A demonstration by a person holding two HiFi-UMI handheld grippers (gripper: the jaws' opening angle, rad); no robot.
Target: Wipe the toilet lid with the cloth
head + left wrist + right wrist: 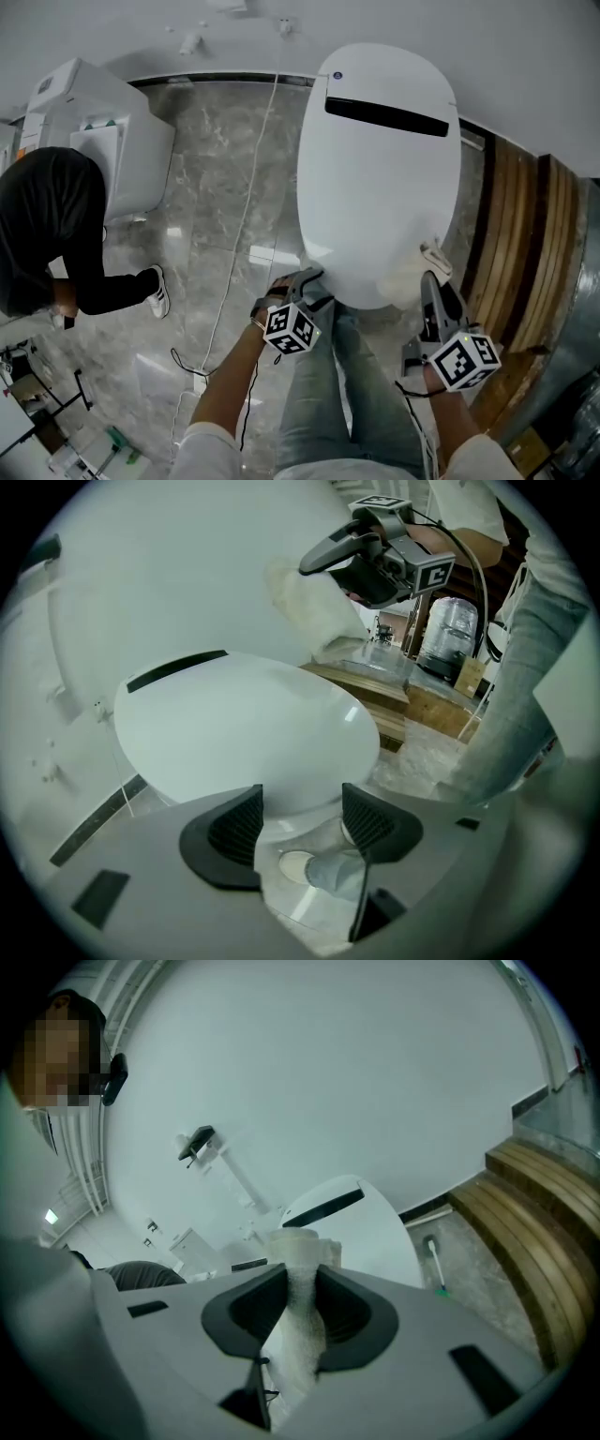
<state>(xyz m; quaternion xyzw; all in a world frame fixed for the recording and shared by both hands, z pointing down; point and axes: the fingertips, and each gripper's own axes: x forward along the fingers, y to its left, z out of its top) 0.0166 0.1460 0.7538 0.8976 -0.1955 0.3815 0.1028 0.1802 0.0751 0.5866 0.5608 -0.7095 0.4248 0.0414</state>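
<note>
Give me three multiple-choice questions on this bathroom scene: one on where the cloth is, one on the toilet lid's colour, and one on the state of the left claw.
1. Where is the cloth?
A) on the floor
B) in the right claw
C) inside a bucket

2. What colour is the toilet lid?
A) white
B) black
C) brown

3. How is the left claw?
A) shut on the cloth
B) shut on a cable
C) open, gripping nothing

Answers:
1 B: the right gripper view shows the cloth pinched between its jaws.
2 A: the head view shows it white.
3 C: its jaws stand apart, closed on nothing.
</note>
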